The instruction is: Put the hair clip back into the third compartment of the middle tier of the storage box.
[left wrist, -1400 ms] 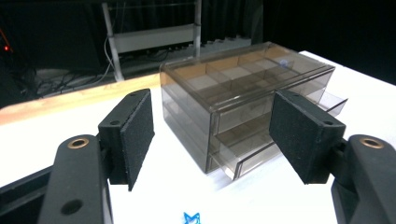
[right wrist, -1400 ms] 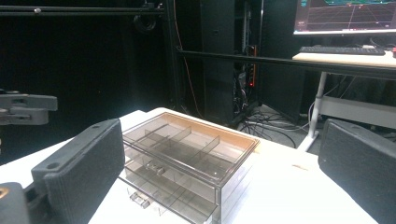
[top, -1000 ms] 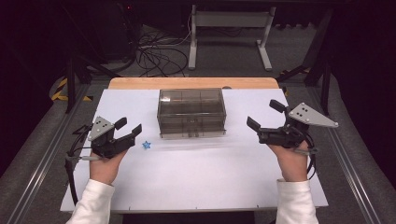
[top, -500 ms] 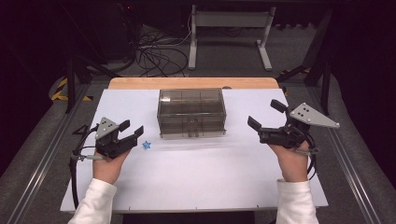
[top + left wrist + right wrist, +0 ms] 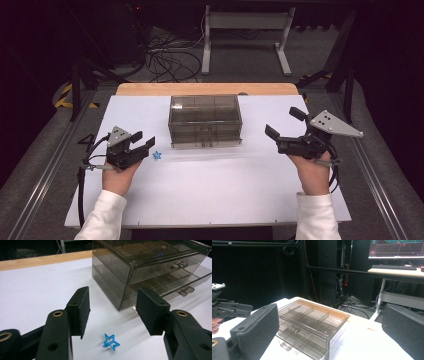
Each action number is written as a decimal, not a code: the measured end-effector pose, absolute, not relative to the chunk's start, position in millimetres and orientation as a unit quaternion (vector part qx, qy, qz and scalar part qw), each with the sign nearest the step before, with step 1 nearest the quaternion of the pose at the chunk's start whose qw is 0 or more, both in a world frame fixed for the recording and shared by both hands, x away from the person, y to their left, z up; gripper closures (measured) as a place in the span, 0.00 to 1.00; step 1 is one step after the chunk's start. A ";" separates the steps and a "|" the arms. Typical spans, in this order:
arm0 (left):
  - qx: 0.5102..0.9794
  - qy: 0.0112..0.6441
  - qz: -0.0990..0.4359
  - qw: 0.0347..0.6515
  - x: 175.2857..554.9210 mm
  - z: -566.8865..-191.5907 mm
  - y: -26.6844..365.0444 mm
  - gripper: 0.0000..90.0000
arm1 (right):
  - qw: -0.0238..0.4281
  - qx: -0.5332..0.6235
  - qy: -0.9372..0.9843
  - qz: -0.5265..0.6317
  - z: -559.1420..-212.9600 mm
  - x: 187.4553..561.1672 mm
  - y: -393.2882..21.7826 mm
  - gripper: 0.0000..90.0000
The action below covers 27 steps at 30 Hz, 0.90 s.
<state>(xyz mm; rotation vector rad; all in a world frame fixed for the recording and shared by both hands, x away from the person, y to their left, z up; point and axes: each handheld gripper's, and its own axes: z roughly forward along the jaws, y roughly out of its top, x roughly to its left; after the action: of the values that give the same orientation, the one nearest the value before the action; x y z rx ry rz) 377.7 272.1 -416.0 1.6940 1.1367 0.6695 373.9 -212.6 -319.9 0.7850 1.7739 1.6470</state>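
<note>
A small blue star point(image 5: 157, 155) lies flat on the white table, left of a smoky clear drawer box point(image 5: 205, 120). My left gripper point(image 5: 144, 139) is open just left of the star, a little above the table. In the left gripper view the star point(image 5: 111, 341) sits below and between the open pads of that gripper point(image 5: 112, 311), untouched. Both drawers of the box point(image 5: 150, 272) are closed, and a small blue item point(image 5: 160, 254) shows inside the upper one. My right gripper point(image 5: 284, 123) stands open to the right of the box, empty, and faces the box point(image 5: 312, 327).
The white table point(image 5: 215, 190) has a wooden strip point(image 5: 205, 89) along its far edge. Beyond it are cables and a desk frame point(image 5: 245, 30) on the floor. A monitor point(image 5: 397, 248) and a keyboard stand on a desk in the right gripper view.
My left gripper has dropped slightly and come a little nearer the star. The right gripper has hardly moved.
</note>
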 end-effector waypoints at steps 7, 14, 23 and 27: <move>0.698 0.468 0.268 0.471 380.7 -420.2 271.0 0.52 | 0.298 0.294 0.666 0.618 -319.9 374.1 -213.1 0.02; 0.702 0.474 0.266 0.460 384.4 -424.9 270.7 0.54 | 0.298 0.294 0.666 0.617 -320.2 374.2 -214.0 0.03; 0.714 0.477 0.252 0.446 389.5 -431.4 269.2 0.56 | 0.296 0.296 0.666 0.617 -320.3 373.9 -213.0 0.03; 0.715 0.482 0.245 0.442 391.2 -433.3 268.6 0.58 | 0.297 0.296 0.665 0.618 -320.0 373.4 -213.4 0.03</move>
<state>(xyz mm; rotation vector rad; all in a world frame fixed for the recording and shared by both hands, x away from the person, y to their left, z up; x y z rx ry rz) 391.2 268.6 -433.3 1.7751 1.1960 0.6088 373.4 -213.4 -320.0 0.7881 1.7680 1.6422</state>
